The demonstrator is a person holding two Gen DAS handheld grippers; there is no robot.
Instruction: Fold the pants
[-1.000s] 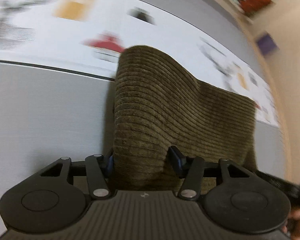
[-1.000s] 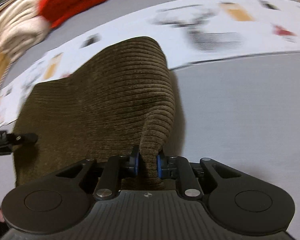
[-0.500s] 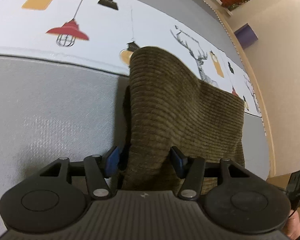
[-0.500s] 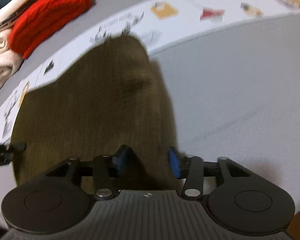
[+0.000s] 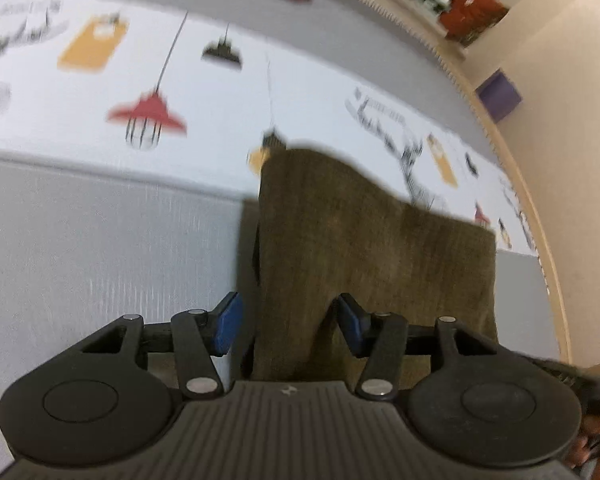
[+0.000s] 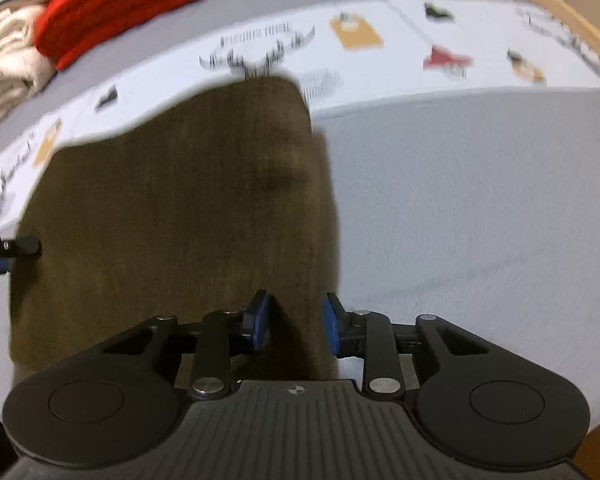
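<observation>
- Left wrist view: the olive-brown corduroy pants [image 5: 364, 240] lie as a folded block on the grey bed cover [image 5: 100, 248], their far end reaching onto the white printed sheet with lamp and antler drawings [image 5: 220, 92].
- The left gripper [image 5: 288, 326] has its blue pads [image 5: 226, 326] standing apart on either side of a raised ridge of the cloth; neither pad seems to press on it, so I read this as a released grip, though blur makes it hard to be sure.
- Right wrist view: the right gripper [image 6: 294, 322] straddles the near right edge of the pants [image 6: 172, 216]; its jaws have just been closing a little, yet gaps show beside both pads [image 6: 260, 320], so the cloth sits between them unclamped.
- Progress, as a judgement: the fold looks laid down and let go; the block is compact with a fairly straight right edge. What may remain is a last fold or smoothing of the humped near corner.
- Edges and room: bare grey cover lies open to the right of the pants in the right wrist view and to the left in the left wrist view.
- A folded red knit garment [image 6: 120, 4] and cream folded textiles [image 6: 8, 60] sit well apart at the far side; the wooden bed edge [image 5: 512, 184] runs close beyond the pants.
</observation>
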